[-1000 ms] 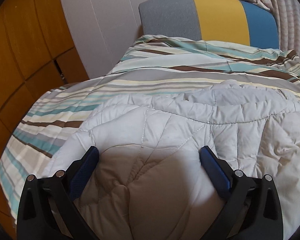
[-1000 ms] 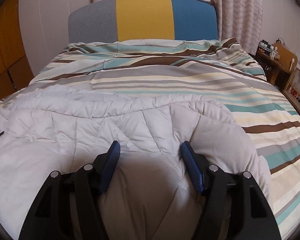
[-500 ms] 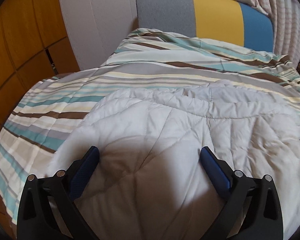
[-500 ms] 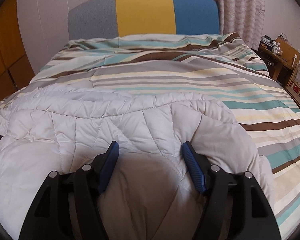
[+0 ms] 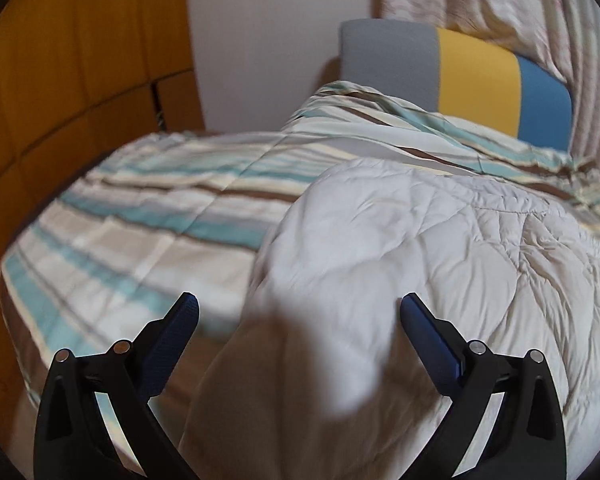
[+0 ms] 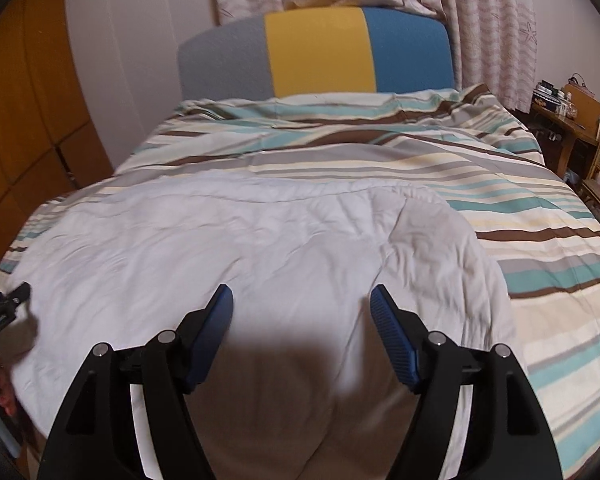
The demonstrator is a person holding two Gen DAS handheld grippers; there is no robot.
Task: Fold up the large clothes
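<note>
Jacket (image 6: 260,248) bulges between both spread tools, left tool (image 5: 298,312) and right tool (image 6: 302,304).

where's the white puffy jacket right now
The white quilted jacket lies spread on the striped duvet at the near end of the bed, filling the lower centre of both wrist views, with the open right gripper over it.
</note>
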